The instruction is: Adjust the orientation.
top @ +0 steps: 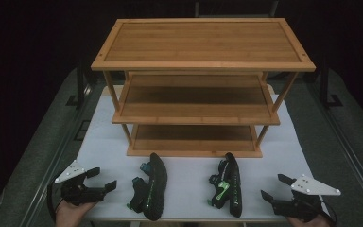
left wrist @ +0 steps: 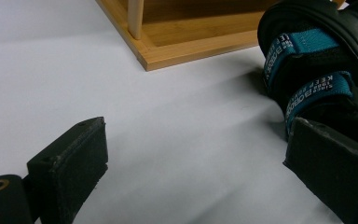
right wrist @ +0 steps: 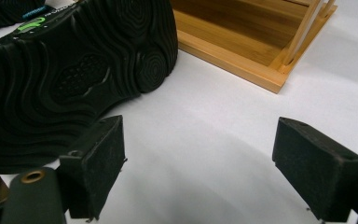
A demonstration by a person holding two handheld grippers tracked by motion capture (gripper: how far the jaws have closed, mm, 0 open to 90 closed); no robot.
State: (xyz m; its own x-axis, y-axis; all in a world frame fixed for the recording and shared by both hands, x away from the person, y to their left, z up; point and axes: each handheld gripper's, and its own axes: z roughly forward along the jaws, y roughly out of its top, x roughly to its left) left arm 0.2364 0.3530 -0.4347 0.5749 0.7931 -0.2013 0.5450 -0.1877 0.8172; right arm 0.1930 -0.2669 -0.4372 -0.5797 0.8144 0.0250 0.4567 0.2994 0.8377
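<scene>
Two black sandals lie on their sides on the white table (top: 189, 198) before the bamboo shoe rack (top: 203, 66), the teal-strapped sandal (top: 151, 187) near the left gripper (top: 101, 182) and the green-strapped sandal (top: 229, 184) near the right gripper (top: 274, 187). Both grippers rest with jaws apart and empty. Pinching only a soft strap could let a sandal swing, hit a shelf edge and drop.

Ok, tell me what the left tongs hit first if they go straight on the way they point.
Probably the teal-strapped sandal, on its side just ahead and to one side of the open left tongs. Bare white tabletop lies between the jaws, with the wooden rack beyond; depth is hard to judge.
</scene>
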